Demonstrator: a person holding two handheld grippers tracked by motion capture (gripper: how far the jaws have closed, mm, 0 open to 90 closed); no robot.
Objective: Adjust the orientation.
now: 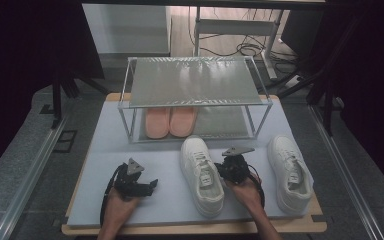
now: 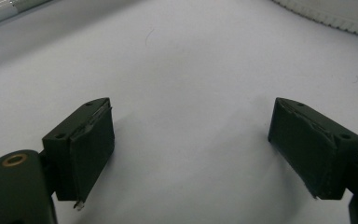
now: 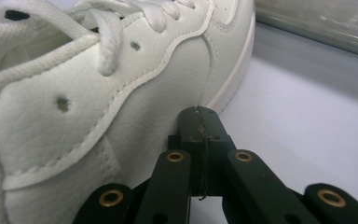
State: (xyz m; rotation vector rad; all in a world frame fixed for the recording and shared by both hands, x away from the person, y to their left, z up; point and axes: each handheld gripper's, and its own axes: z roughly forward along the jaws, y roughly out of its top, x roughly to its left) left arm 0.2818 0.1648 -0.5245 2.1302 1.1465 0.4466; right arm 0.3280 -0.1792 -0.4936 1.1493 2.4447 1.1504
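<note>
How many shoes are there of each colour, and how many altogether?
White sneakers: 2, one beside the right gripper and one at the right of the table.
Pink slippers: 2, a pair on the rack's bottom shelf.
Total: 4 shoes.

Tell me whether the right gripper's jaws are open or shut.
Shut. In the right gripper view the right gripper has its two black jaws pressed together with nothing between them, tips against the side of the white sneaker.

The rack's upper shelf (image 1: 195, 82) hides the heels of the pink slippers (image 1: 170, 121); the picture's edge cuts off the white sneaker's (image 3: 98, 93) heel in the right gripper view.
</note>
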